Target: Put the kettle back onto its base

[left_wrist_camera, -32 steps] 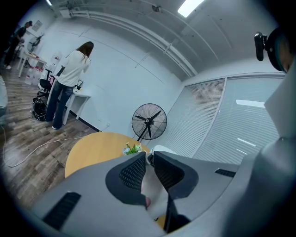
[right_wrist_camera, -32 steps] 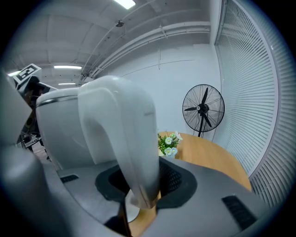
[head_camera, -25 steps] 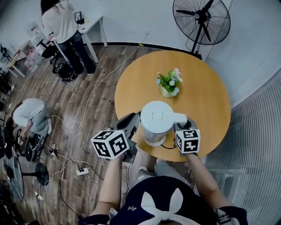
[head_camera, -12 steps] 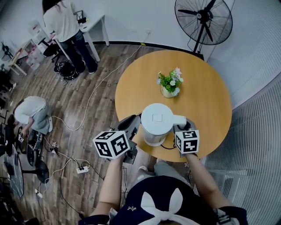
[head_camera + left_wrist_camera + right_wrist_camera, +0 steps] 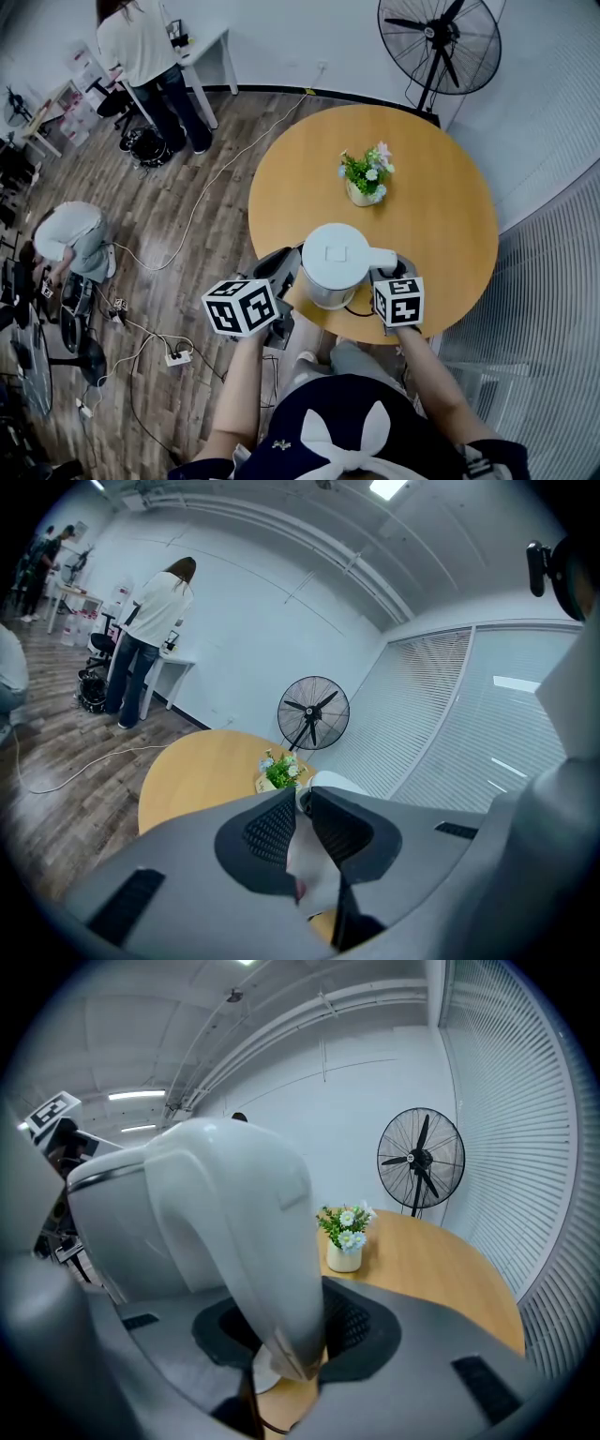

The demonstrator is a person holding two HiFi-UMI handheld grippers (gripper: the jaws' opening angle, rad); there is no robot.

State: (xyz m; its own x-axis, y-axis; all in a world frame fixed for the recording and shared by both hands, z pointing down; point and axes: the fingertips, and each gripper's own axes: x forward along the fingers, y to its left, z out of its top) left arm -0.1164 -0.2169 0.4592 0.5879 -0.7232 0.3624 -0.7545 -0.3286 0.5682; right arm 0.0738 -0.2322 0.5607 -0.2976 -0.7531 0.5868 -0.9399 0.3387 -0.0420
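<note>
The white kettle point(image 5: 335, 253) hangs low over the near edge of the round wooden table point(image 5: 441, 206). My right gripper point(image 5: 389, 269) is shut on the kettle's handle point(image 5: 253, 1241), which fills the space between its pads. Under the handle a pale round base point(image 5: 265, 1370) shows on the table, with a black cord point(image 5: 356, 312) running from it. My left gripper point(image 5: 292, 269) sits against the kettle's left side, jaws shut with only a sliver between them point(image 5: 298, 803). The kettle's white wall shows through that sliver. From the head view the kettle hides the base.
A small pot of flowers point(image 5: 366, 178) stands mid-table beyond the kettle. A floor fan point(image 5: 436, 42) stands behind the table. One person stands at a white desk point(image 5: 141, 47), and another crouches on the floor point(image 5: 70, 239) among cables and a power strip point(image 5: 175, 357).
The kettle and both grippers have sunk a little toward the table. Both grippers keep the same hold and stance.
</note>
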